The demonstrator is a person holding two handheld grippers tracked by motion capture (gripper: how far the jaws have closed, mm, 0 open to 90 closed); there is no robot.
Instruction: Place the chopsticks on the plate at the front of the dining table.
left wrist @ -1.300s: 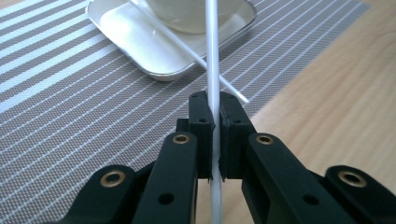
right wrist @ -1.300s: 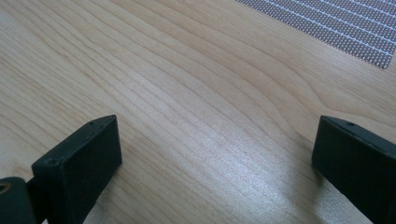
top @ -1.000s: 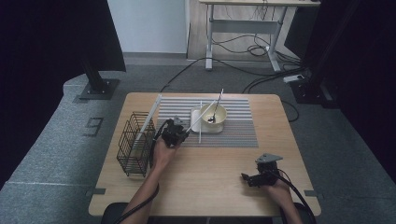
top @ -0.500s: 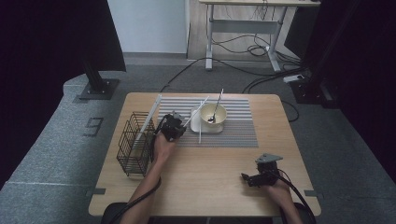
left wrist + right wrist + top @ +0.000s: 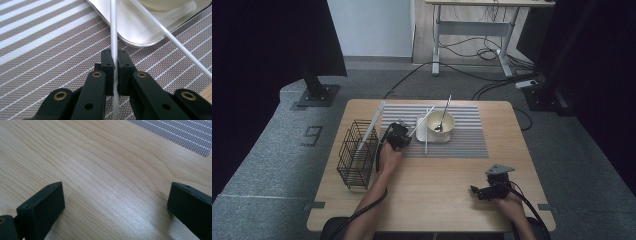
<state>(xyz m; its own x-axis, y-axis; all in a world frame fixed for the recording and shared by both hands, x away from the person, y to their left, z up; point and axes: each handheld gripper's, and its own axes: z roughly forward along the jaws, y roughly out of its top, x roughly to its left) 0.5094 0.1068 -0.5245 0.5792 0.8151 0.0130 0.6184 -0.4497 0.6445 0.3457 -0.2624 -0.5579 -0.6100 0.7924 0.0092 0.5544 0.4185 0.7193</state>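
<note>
My left tongs (image 5: 115, 67) are clenched on a white chopstick (image 5: 113, 32) over the mat (image 5: 45, 50), beside the tray (image 5: 140, 27). It seems light, stiff and slick, so I'd grip mid-shaft. My right tongs (image 5: 115, 202) rest released on the table (image 5: 100, 157).

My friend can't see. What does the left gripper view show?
A black claw pinches a thin white stick just above a striped mat. A second white stick slants across a shiny tray behind it.
</note>
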